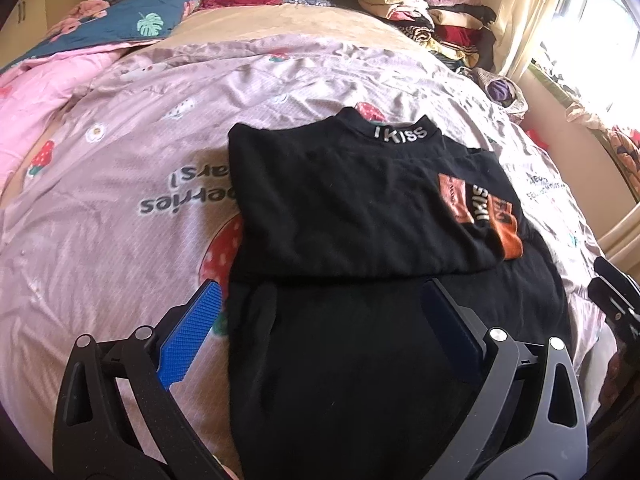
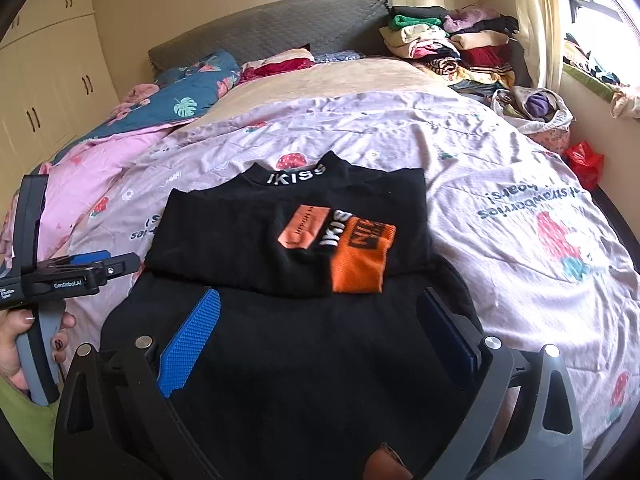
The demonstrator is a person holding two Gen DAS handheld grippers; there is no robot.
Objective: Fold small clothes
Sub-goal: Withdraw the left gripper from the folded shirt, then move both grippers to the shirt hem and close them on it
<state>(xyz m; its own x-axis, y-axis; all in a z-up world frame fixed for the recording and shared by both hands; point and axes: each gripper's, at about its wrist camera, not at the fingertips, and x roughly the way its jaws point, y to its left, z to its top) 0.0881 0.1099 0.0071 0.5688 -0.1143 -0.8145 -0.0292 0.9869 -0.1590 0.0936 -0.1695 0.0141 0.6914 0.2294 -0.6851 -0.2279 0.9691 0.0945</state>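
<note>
A black shirt (image 1: 340,208) (image 2: 240,240) with a white "IKISS" collar and orange patches lies on the pink strawberry sheet (image 1: 120,184) (image 2: 500,184). Its upper half is laid flat over the lower half, with a straight fold edge across the middle. My left gripper (image 1: 324,312) stands open above the shirt's near left part; one blue pad (image 1: 196,328) sits over the shirt's left edge. My right gripper (image 2: 320,320) is open too, over the near black cloth, with nothing pinched. In the right wrist view a hand (image 2: 20,344) holds the left gripper (image 2: 92,268) at the far left.
Stacked folded clothes (image 1: 432,12) (image 2: 452,40) fill the bed's far right corner by the curtain. A blue floral quilt (image 1: 120,20) (image 2: 188,96) and a pink blanket (image 2: 100,160) lie at the far left. A wardrobe (image 2: 48,80) stands left, a red bag (image 2: 584,160) right.
</note>
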